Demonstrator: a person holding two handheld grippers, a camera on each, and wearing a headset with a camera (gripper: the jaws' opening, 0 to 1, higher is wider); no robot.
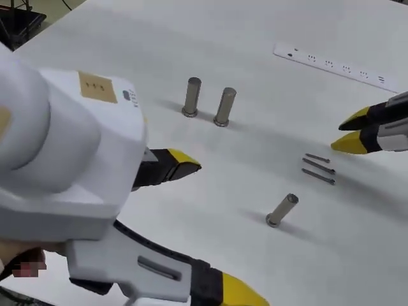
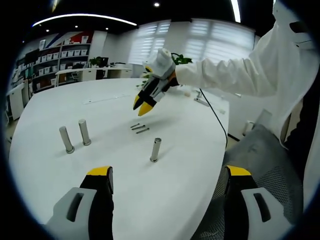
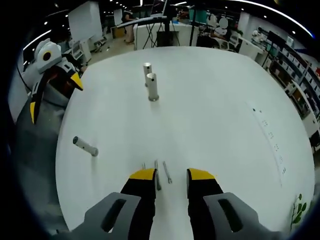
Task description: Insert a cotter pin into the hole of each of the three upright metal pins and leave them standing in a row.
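White office tabletop (image 1: 255, 51): thin grey metal cotter pins (image 1: 319, 166) just beyond narrow, empty jaws of right gripper (image 3: 171, 174); left gripper (image 2: 168, 172) gaping. Could scatter pins if nudged.

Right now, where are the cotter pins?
In the head view, the cotter pins lie on the white table right of centre, just below the right gripper and up-right of the lone metal pin.

Three grey cylindrical metal pins with flanged bases are seen upright on the white tabletop (image 1: 255, 38). A rear pin (image 1: 192, 97) and its neighbour (image 1: 224, 106) are set just beside each other; a third pin (image 1: 282, 210) is stood well apart. Three thin grey cotter pins (image 1: 318, 167) are laid flat, side by side, loose.
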